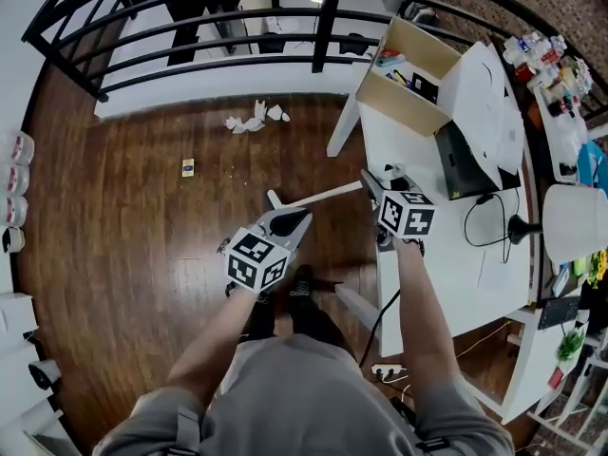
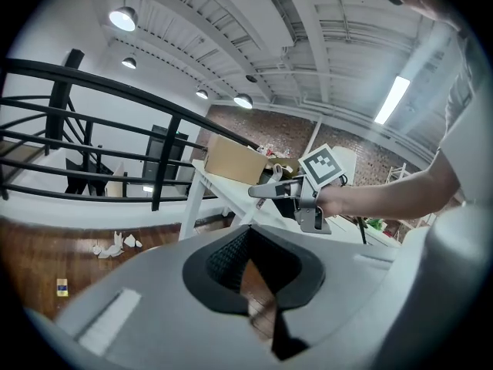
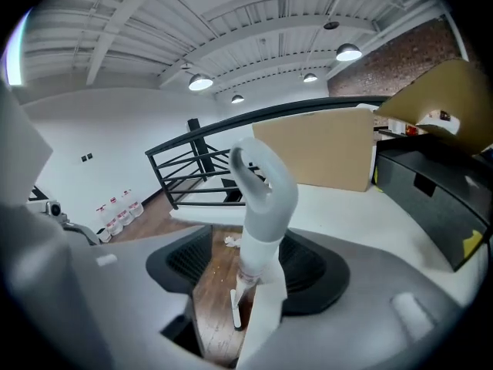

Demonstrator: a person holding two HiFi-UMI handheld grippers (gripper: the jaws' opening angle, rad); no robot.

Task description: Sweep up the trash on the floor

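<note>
the trash (image 1: 251,119), a small heap of crumpled white paper, lies on the dark wood floor (image 1: 114,236) in the upper middle of the head view, just below the black railing (image 1: 190,55). a small yellow and blue scrap (image 1: 188,167) lies apart from it, lower left. near the frame's centre a long white handle (image 1: 318,196) slants from the floor up toward the white table (image 1: 427,264); it may belong to a broom, but its lower end is too small to tell. the right gripper (image 1: 373,190) sits at the handle's hooked upper end with its jaws spread wide, the handle standing between them without the pads pressing on it. the left gripper (image 1: 288,224), lower and left of it, has its jaws pressed together on nothing. an open cardboard box (image 1: 408,74) stands on the table's far end, upper right.
</note>
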